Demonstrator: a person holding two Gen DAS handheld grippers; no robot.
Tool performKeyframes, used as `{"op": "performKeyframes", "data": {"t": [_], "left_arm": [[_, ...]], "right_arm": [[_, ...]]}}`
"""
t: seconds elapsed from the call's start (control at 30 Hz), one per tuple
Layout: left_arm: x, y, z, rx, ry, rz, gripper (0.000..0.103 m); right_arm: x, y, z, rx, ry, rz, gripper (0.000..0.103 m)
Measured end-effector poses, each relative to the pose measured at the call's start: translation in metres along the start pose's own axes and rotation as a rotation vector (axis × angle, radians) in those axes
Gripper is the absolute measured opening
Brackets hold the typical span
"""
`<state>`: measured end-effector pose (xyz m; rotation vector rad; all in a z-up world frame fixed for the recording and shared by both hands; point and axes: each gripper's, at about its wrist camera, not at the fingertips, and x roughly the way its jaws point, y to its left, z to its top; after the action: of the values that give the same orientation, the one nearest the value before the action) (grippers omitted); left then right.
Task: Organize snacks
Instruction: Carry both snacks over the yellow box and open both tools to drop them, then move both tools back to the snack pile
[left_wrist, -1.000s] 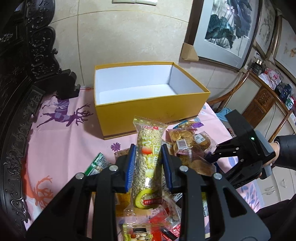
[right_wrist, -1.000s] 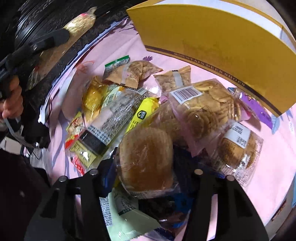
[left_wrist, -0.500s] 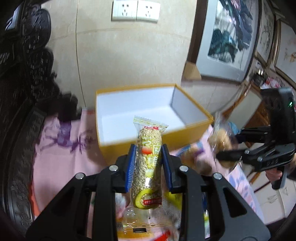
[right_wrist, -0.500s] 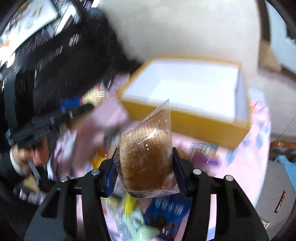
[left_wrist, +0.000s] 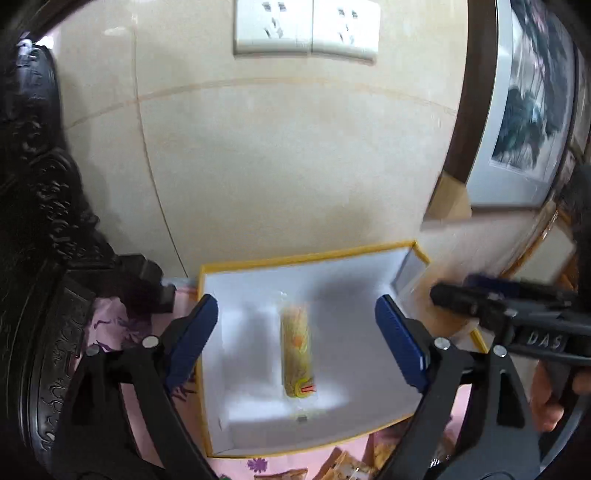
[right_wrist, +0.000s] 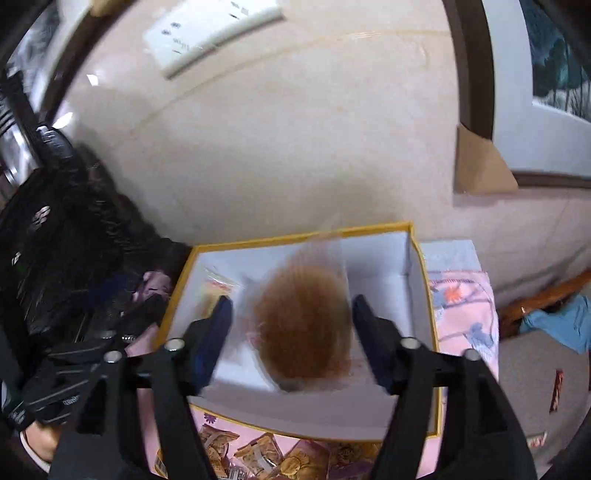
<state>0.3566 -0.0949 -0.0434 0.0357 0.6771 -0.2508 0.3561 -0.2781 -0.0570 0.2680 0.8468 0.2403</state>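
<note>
Left gripper (left_wrist: 297, 328) opening wide over the yellow box (left_wrist: 314, 448), grain bar (left_wrist: 296, 354) loose below; right gripper (right_wrist: 291, 325), lettered "DAS", opening around the brown bun packet (right_wrist: 303, 325).

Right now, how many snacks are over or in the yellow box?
2. The long grain bar is inside the yellow box, between the left gripper's opening jaws. The round brown cake is over the box between the right gripper's opening jaws. Blur may hide more.
</note>
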Motion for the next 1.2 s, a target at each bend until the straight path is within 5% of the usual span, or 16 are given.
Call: {"op": "performKeyframes", "data": {"t": [0.3,0.63,0.97,1.2], "left_arm": [[-0.075,0.012,-0.059,-0.014,-0.058,-0.028,0.097],[-0.139,0.033,-0.216,0.014,0.168,-0.009,0.097],[-0.143,0.036,-0.314,0.035,0.343,0.002,0.097],[-0.129,0.043,-0.338,0.022,0.397,0.013,0.097]], "right_arm": [[-0.058,0.014,-0.1,-0.136,0.048,-0.005,0.072],[-0.102,0.048,-0.279,-0.583,0.226,0.066,0.072],[-0.07,0.073,-0.347,-1.084,0.365,0.079,0.072],[-0.054,0.068,-0.355,-1.183,0.418,0.095,0.073]]}}
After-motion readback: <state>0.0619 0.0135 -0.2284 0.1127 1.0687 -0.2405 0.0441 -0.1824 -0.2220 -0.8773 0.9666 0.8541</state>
